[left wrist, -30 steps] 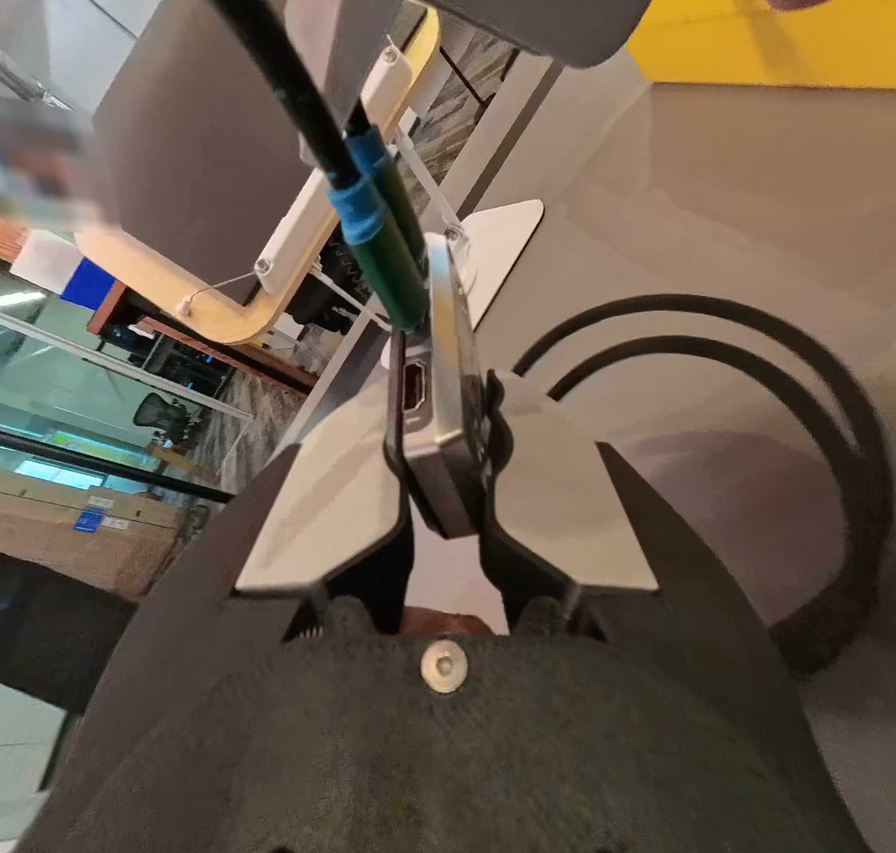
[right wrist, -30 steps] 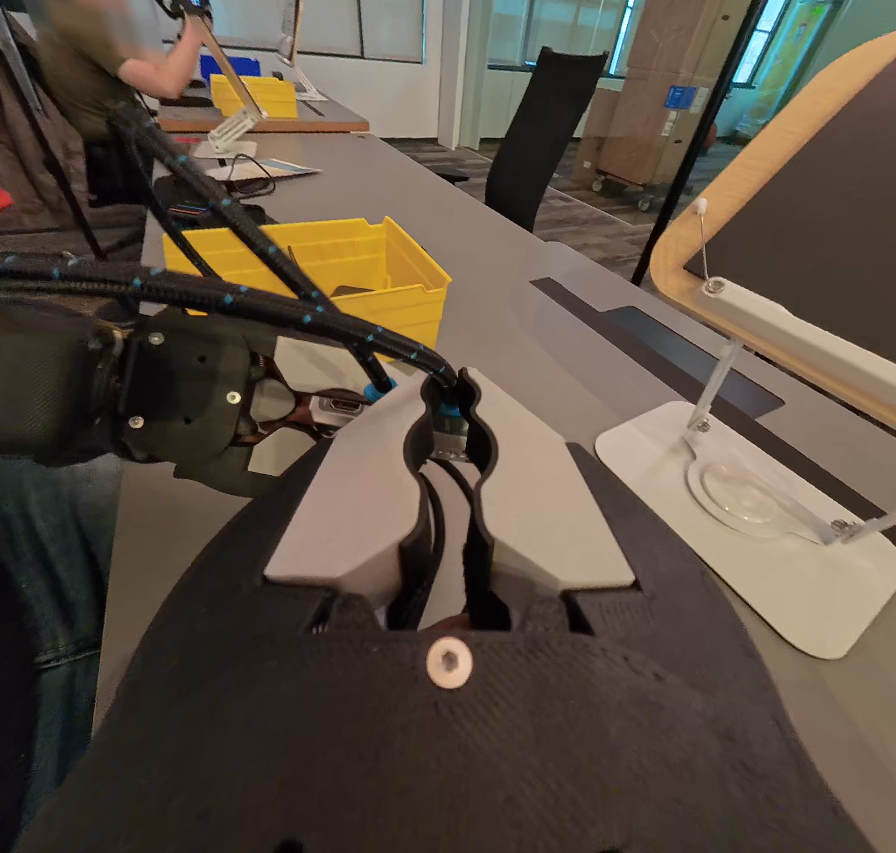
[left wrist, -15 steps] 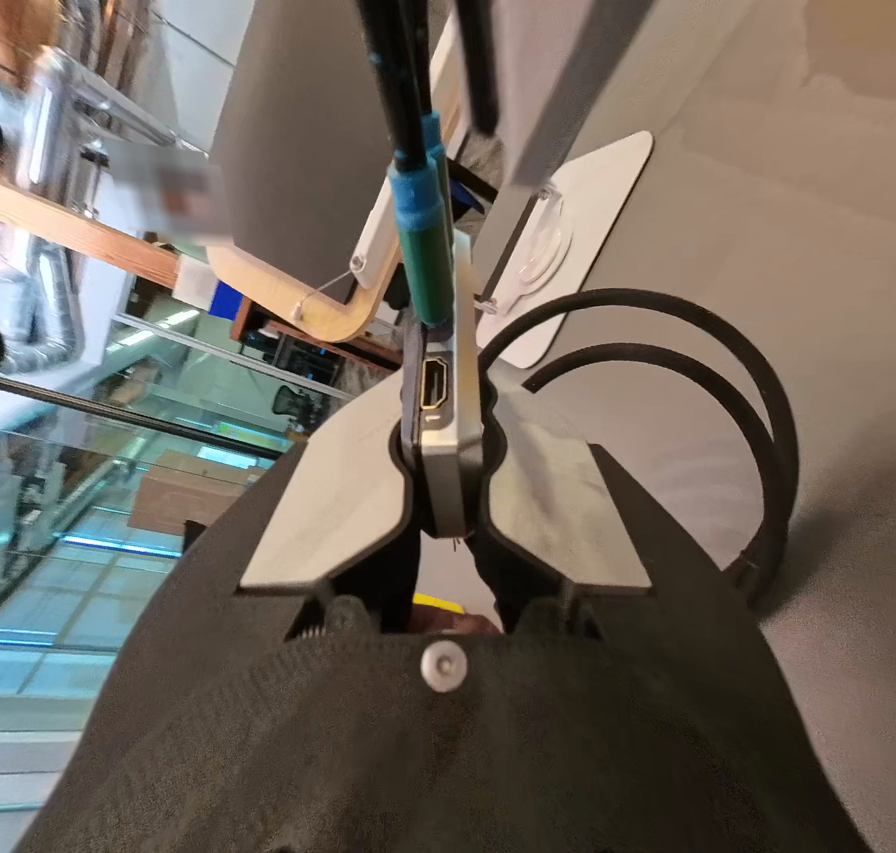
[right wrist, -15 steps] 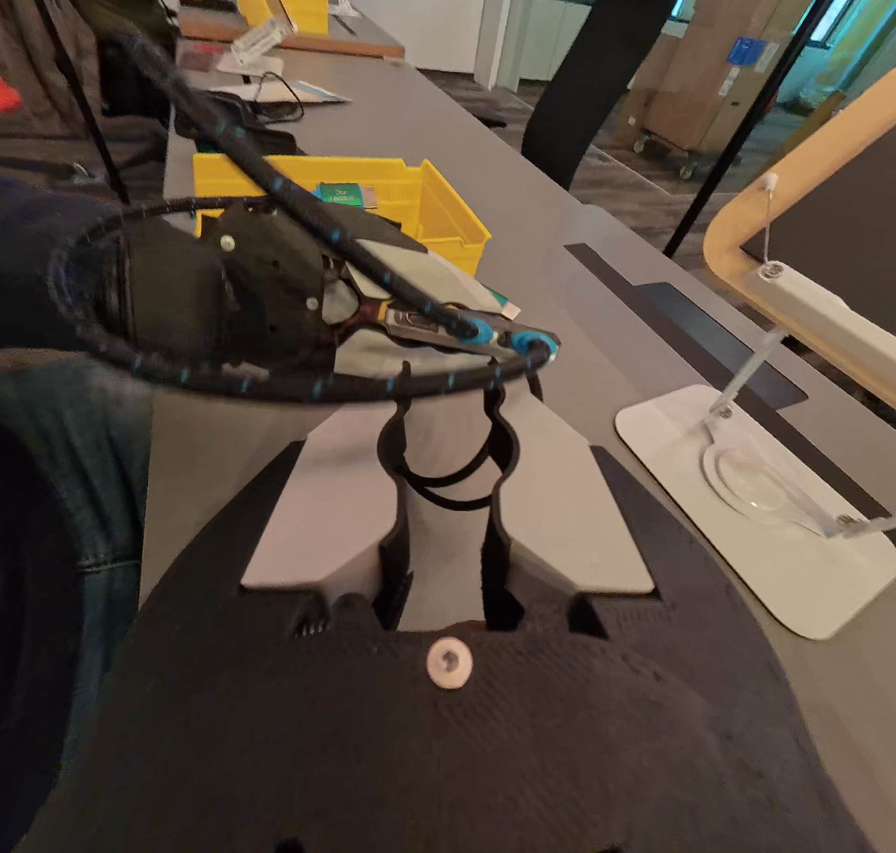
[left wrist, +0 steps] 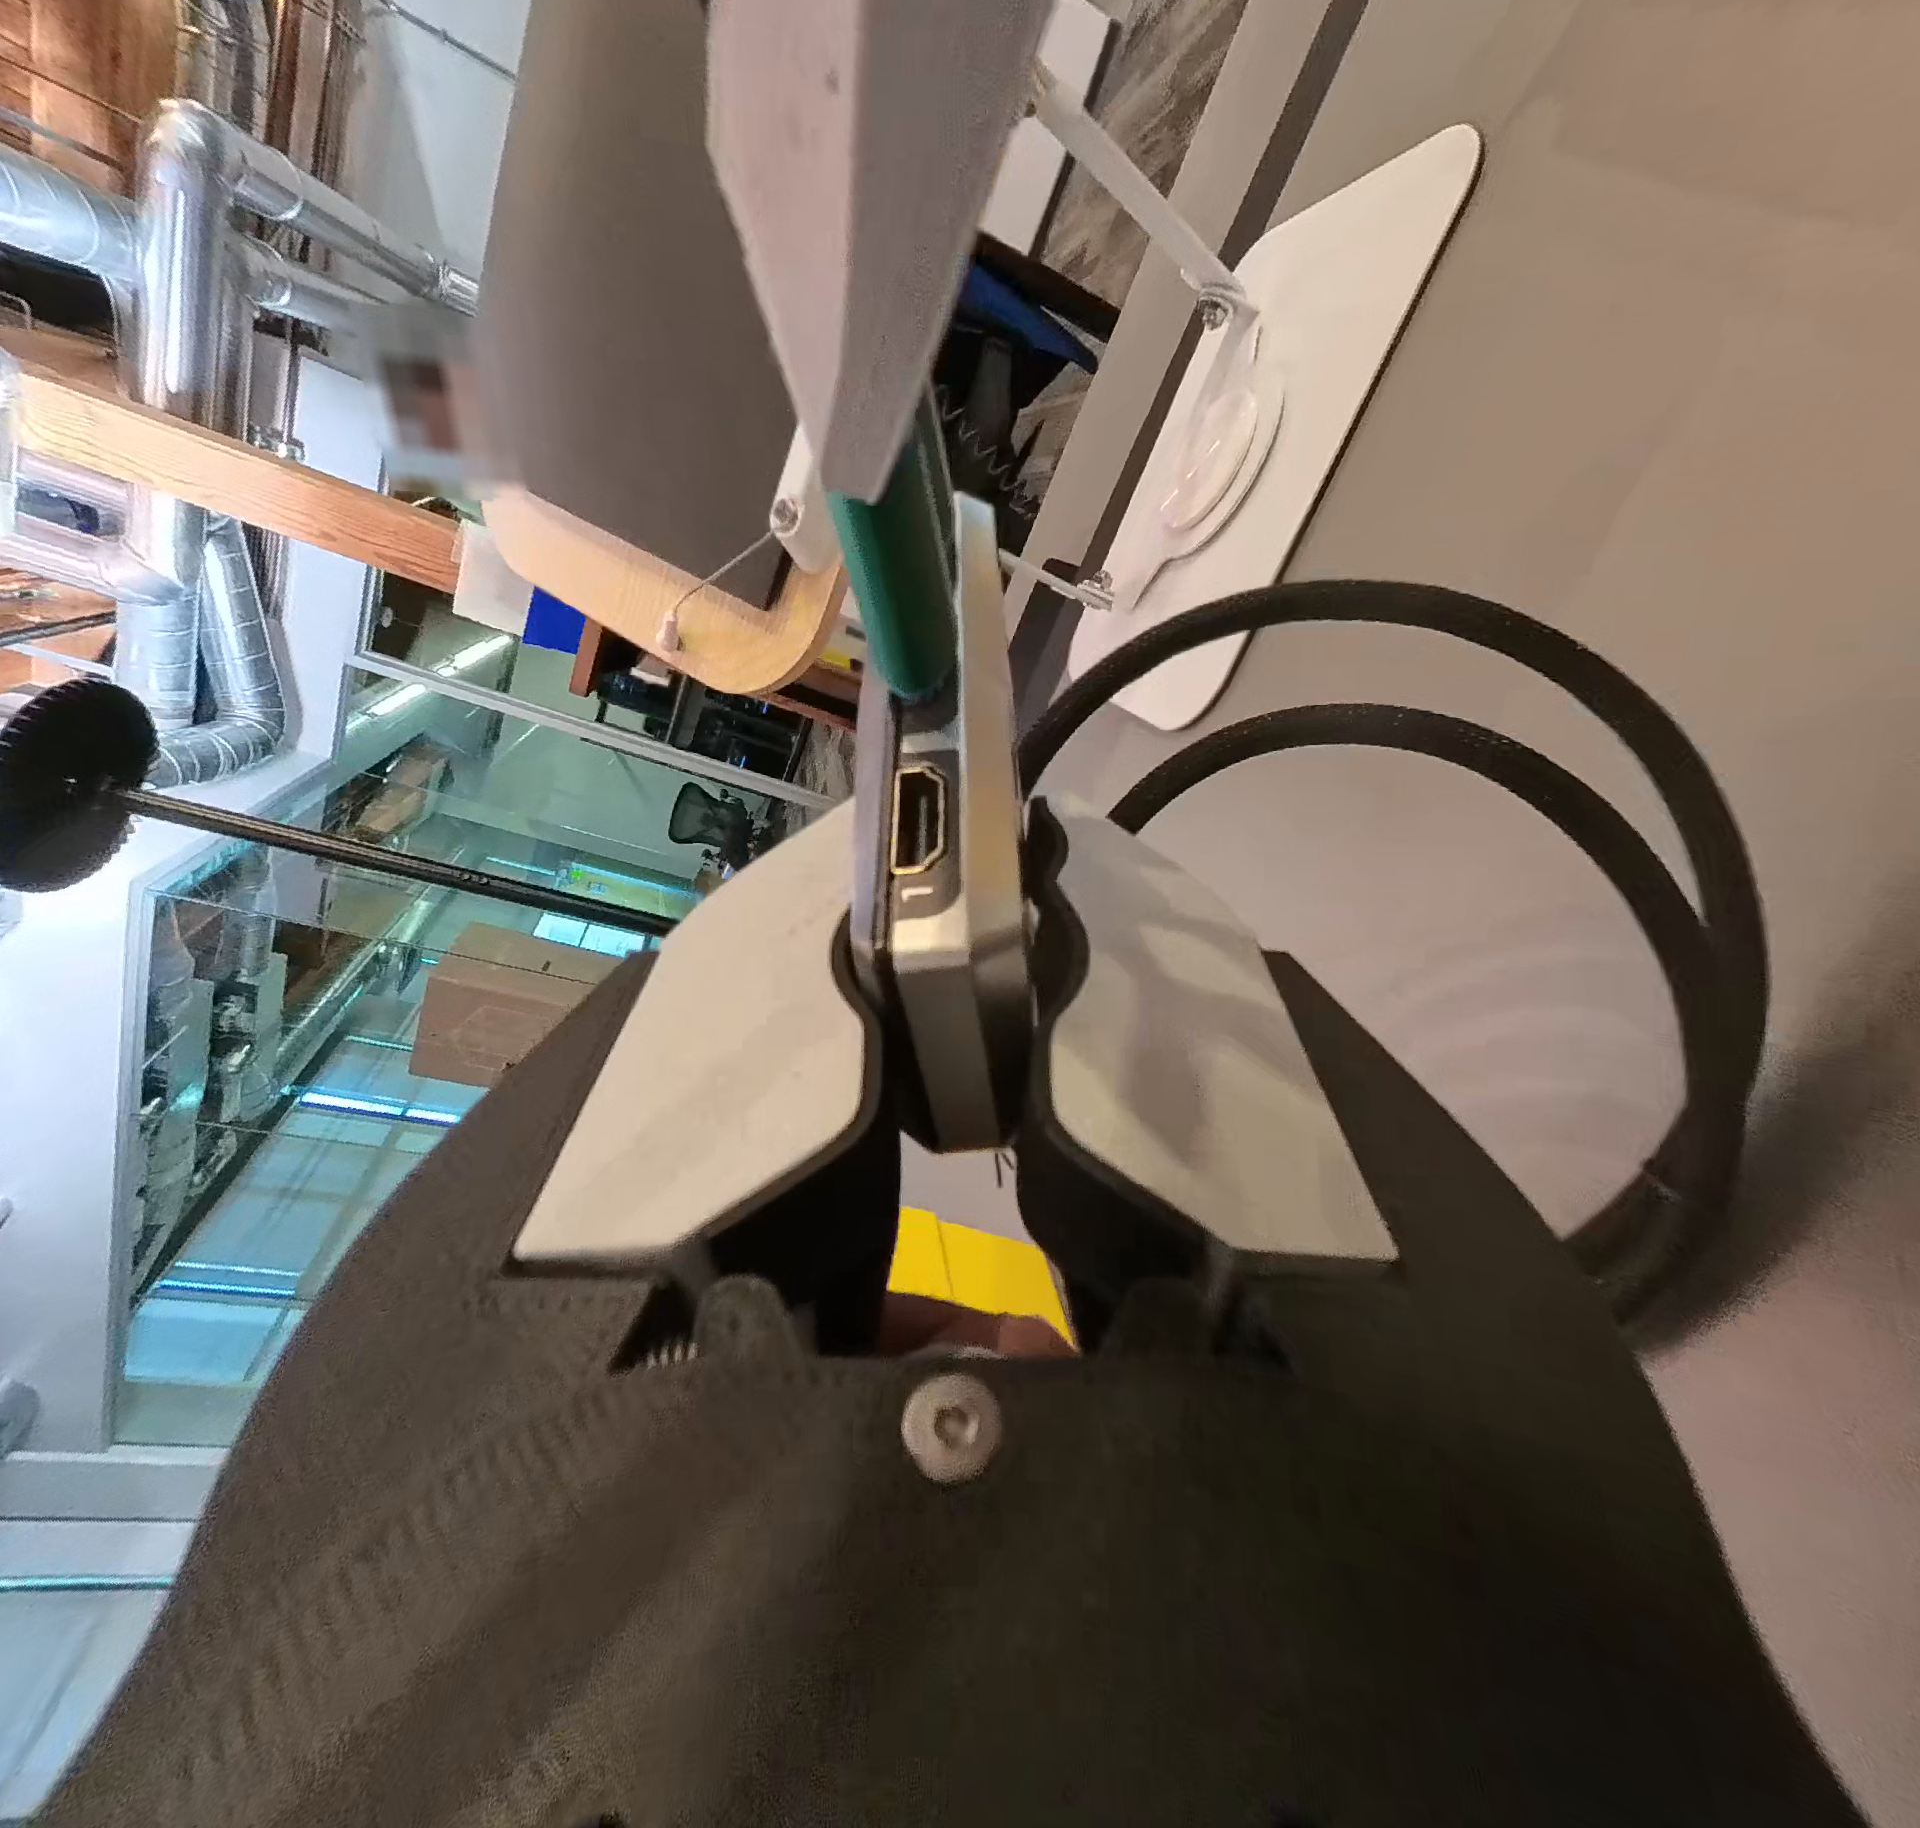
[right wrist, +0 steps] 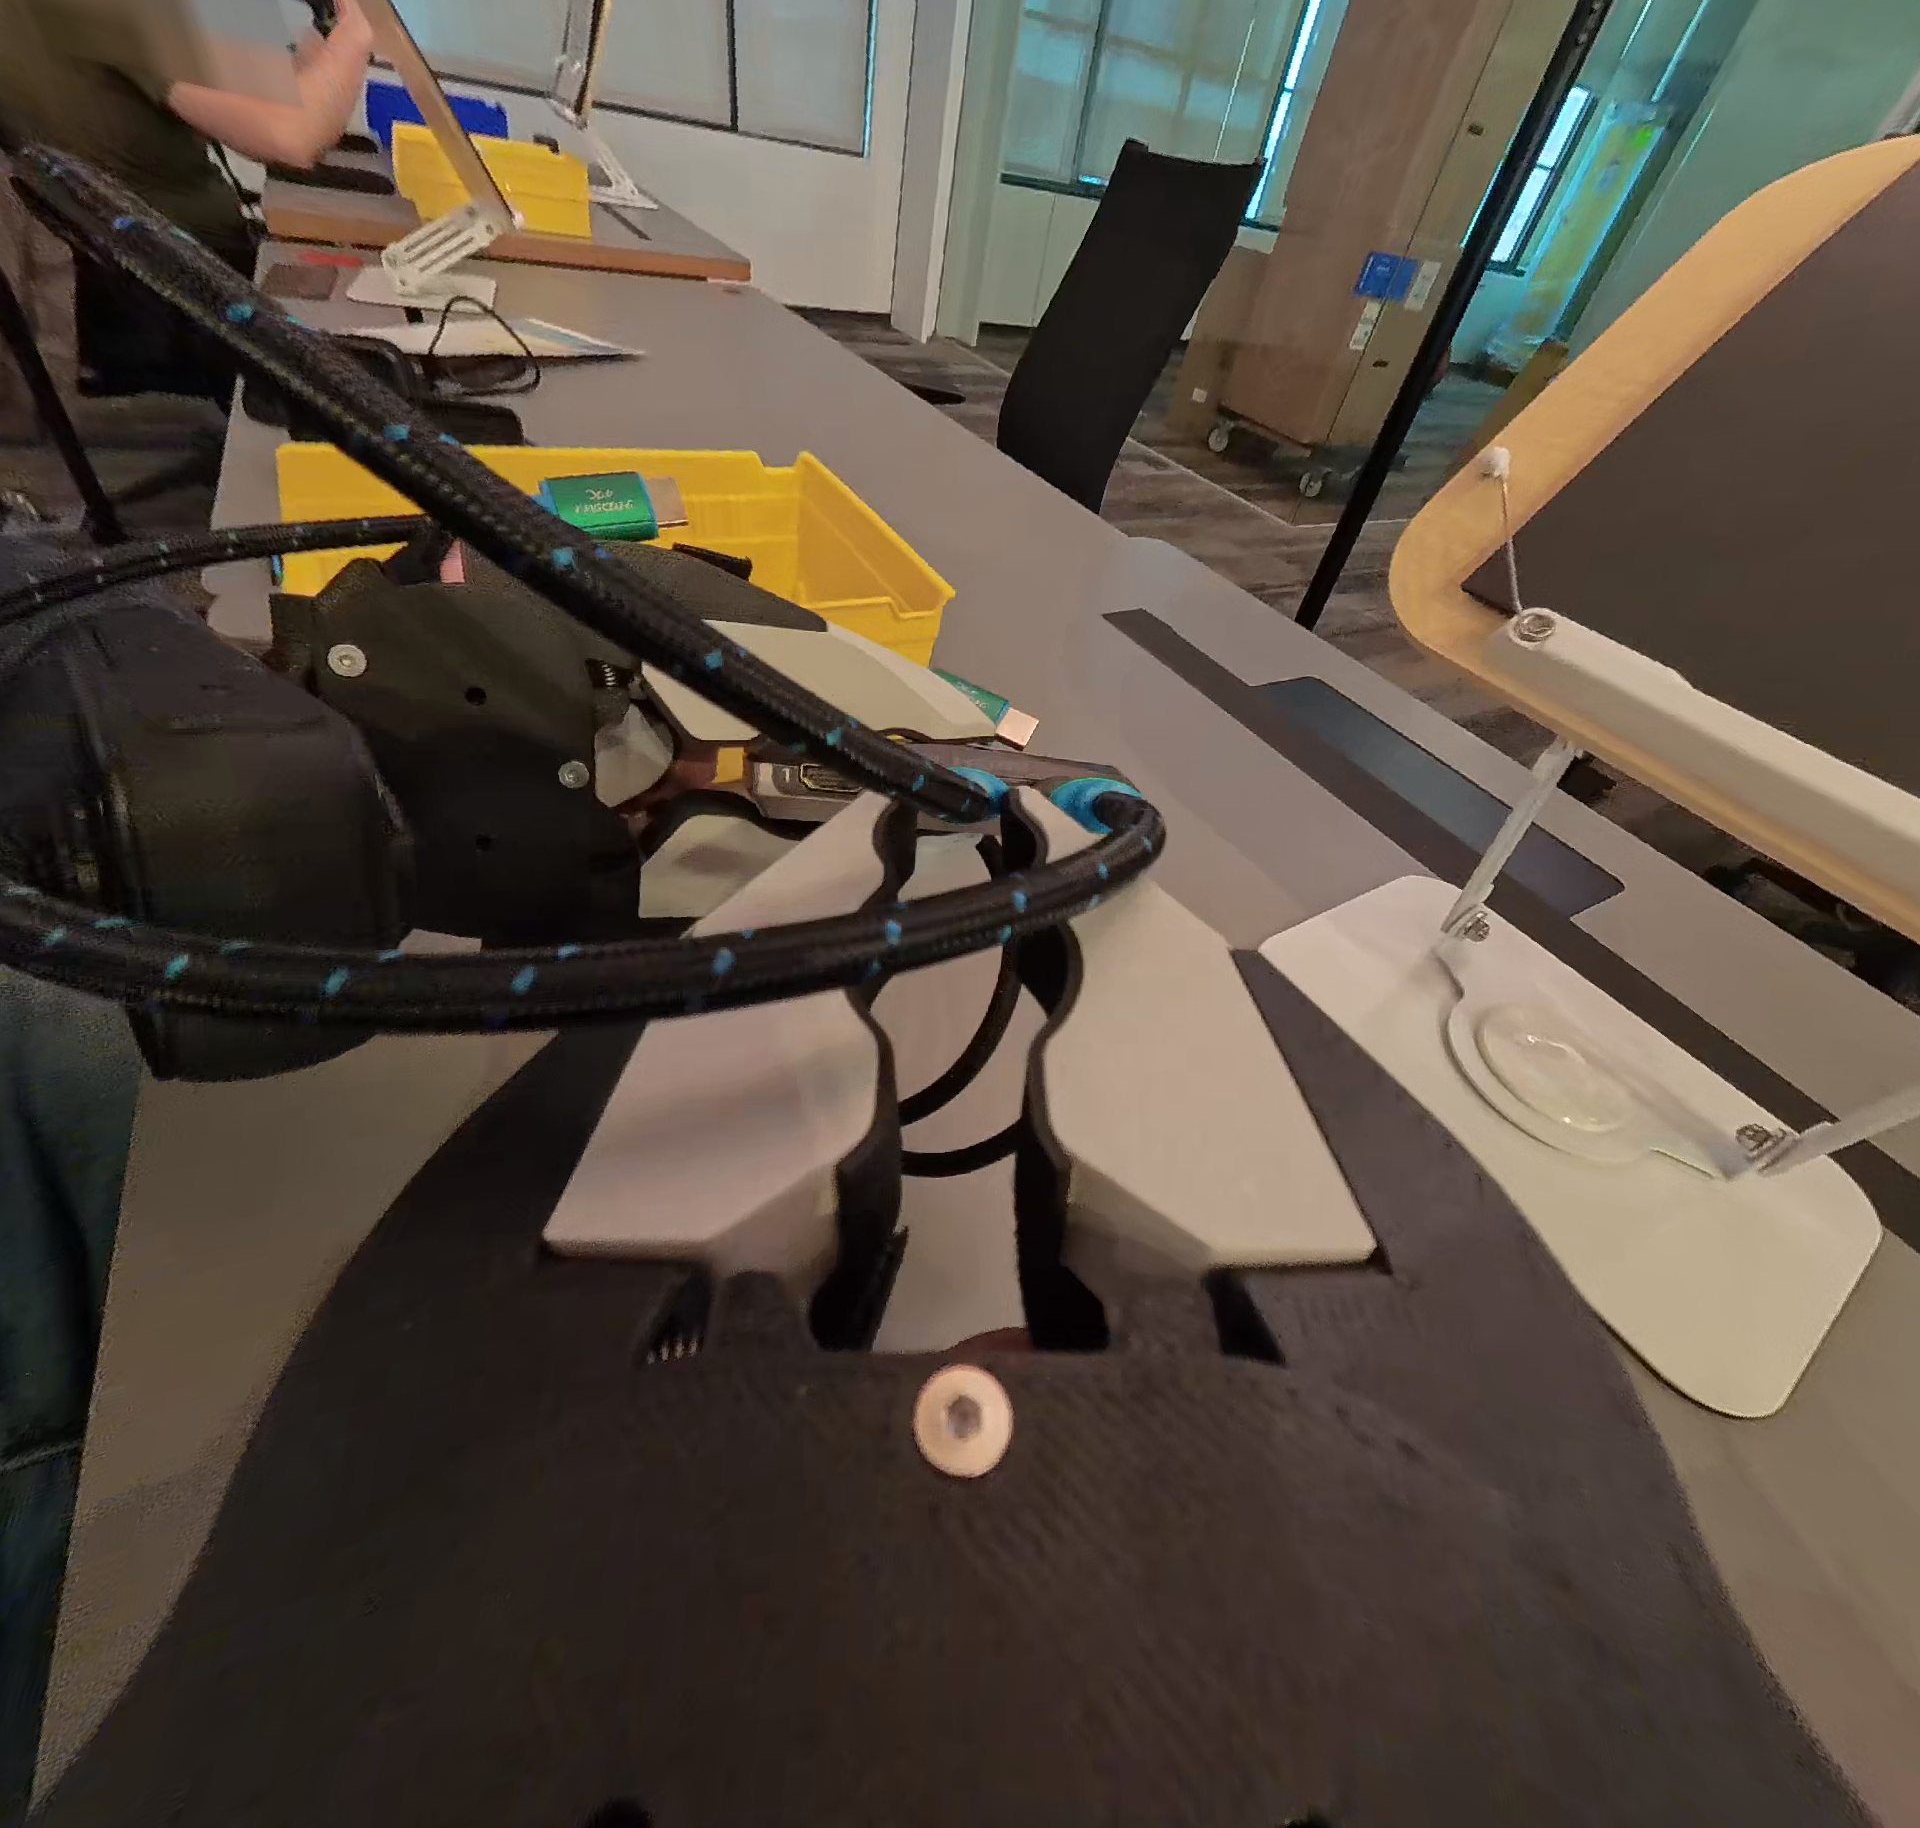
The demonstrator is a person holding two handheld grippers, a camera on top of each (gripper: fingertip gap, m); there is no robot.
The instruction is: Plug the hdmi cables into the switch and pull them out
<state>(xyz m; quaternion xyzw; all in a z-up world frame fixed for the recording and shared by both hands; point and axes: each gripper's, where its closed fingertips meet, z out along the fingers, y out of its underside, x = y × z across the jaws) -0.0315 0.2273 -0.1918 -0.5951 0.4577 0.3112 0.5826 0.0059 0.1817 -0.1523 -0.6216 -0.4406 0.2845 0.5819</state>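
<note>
Switch [left wrist: 951, 957] clamped edge-on in left claw [left wrist: 948, 957], right claw [right wrist: 951, 833] parted, empty, just beside.

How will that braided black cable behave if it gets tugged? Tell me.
Probably springy rather than limp: the braided cable holds a wide loop in the air. Its woven sleeve likely grips well. A pull would probably drag the switch, since the green plug looks seated; the left gripper clamps it.

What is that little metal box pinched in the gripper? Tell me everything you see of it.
The switch is a slim, silver-grey box, metal by its look, with rounded corners. It is clamped edge-on between the left gripper fingers, off the table. One port on its edge is empty; beside it a green plug is seated.
</note>
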